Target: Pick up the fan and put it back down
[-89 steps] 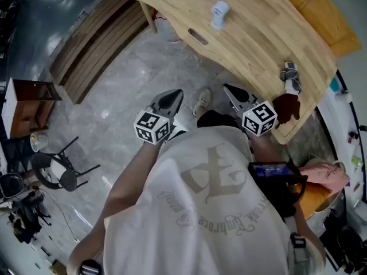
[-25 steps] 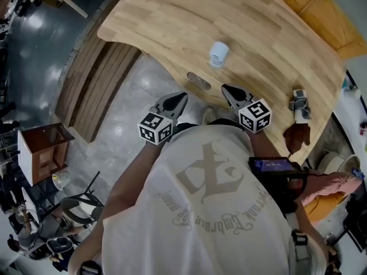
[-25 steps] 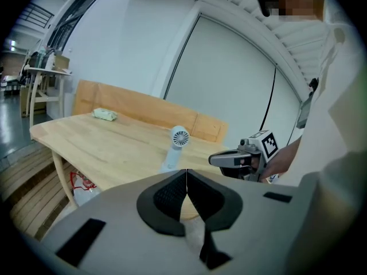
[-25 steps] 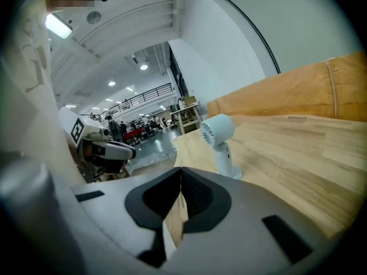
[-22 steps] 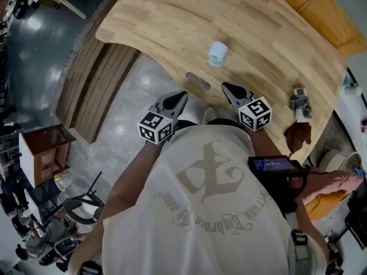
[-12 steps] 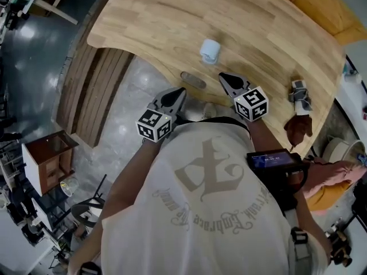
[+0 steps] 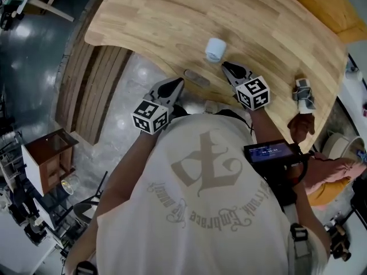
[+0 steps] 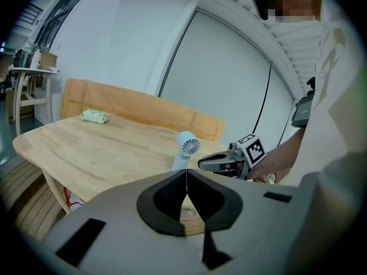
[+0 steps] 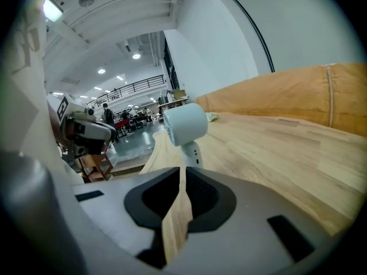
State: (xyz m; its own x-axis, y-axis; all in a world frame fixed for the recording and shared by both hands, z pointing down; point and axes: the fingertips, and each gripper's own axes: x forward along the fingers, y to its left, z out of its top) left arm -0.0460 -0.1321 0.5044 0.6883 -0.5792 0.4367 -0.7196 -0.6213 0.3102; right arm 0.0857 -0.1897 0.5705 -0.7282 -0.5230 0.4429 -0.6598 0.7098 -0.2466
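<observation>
At the far left of the head view a small brown cabinet (image 7: 41,160) stands on the grey floor, and above it, toward the upper left, a run of slatted boards (image 7: 92,79) lies beside the curved edge of the pale wooden table (image 7: 160,16). Left of centre, the left gripper (image 7: 177,83) is held over the floor just short of the table's edge. Its own view shows its two jaws pressed together at the tips with nothing between them. Just to its right an oval slot (image 7: 196,78) is cut through the tabletop near the edge. Right of that, slightly above the centre of the frame, the small white fan (image 7: 215,48) stands upright on the table on its short stem. Nothing holds it. The right gripper (image 7: 225,66) reaches over the table edge with its tips just below and to the right of the fan, near it but apart from it. In the right gripper view its jaws are drawn all but together, only a thin slit between them and nothing in it, with the fan standing straight ahead. Further right a small grey and white bundle (image 7: 303,93) lies near the table's right edge, and an orange padded bench (image 7: 324,7) fills the upper right corner.
</observation>
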